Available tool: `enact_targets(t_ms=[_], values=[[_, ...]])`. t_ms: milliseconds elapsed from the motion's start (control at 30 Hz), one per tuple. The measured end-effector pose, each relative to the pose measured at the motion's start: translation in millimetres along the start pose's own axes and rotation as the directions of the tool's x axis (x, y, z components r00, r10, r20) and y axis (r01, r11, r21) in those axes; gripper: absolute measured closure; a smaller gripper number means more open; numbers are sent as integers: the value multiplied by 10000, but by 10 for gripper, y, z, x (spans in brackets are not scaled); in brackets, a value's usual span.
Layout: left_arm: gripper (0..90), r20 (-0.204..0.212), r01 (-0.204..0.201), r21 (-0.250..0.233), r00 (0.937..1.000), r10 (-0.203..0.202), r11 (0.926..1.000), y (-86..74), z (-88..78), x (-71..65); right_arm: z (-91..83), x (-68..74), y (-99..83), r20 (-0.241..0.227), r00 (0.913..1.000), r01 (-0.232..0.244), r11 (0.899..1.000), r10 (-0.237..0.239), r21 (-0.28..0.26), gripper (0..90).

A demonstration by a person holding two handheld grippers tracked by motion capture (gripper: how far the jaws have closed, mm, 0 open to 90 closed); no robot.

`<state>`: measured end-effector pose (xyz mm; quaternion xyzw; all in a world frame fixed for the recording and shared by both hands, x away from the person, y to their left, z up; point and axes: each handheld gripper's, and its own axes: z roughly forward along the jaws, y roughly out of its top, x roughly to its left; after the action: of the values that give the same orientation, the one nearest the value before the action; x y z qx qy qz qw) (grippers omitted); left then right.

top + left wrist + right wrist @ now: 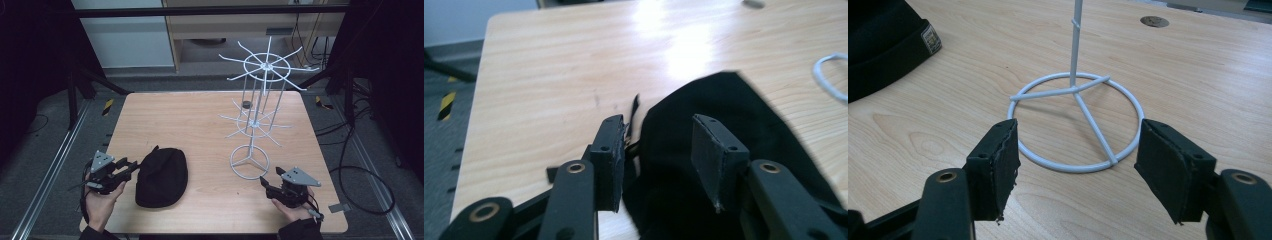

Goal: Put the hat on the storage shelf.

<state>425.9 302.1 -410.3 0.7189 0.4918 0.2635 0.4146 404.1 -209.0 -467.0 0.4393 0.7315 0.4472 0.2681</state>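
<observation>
A black knit hat (162, 177) lies flat on the wooden table (200, 120), near the front left. My left gripper (131, 166) is open at the hat's left edge; in the left gripper view its jaws straddle the hat's (704, 165) edge without closing on it. A white wire stand (257, 110) with two tiers of hooks rises at the right, on a ring base (249, 161). My right gripper (264, 181) is open just in front of that base (1075, 122), with nothing between its jaws. A small label (931, 39) shows on the hat's (883, 45) band.
A small dark round object (246, 104) sits on the table behind the stand. Cables (360, 170) run over the floor to the right. Metal rails (50, 165) flank the table, and a cabinet (240, 30) stands behind it.
</observation>
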Motion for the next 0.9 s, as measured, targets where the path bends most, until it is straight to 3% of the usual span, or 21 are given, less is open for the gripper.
enact_targets(t_ms=[133, 367, 700, 900], values=[[555, 381, -262, -36, 9989, 263, 9997, 64, 9, -115, 0, -25, 10, -19, 10000, -54, 10000, 54, 54, 350], [550, 956, -881, 381, 9919, 841, 9954, 128, 160, -347, 5, -67, 26, -46, 9999, -158, 9998, 159, 126, 366], [535, 1131, -1620, 1296, 9825, 1477, 9782, 77, 369, -476, -14, -131, 23, 53, 9996, -267, 9991, 265, 316, 369], [514, 944, -1932, 1818, 9794, 1785, 9642, 6, 508, -494, 10, -129, 15, 3, 9999, -170, 9985, 170, 525, 366]])
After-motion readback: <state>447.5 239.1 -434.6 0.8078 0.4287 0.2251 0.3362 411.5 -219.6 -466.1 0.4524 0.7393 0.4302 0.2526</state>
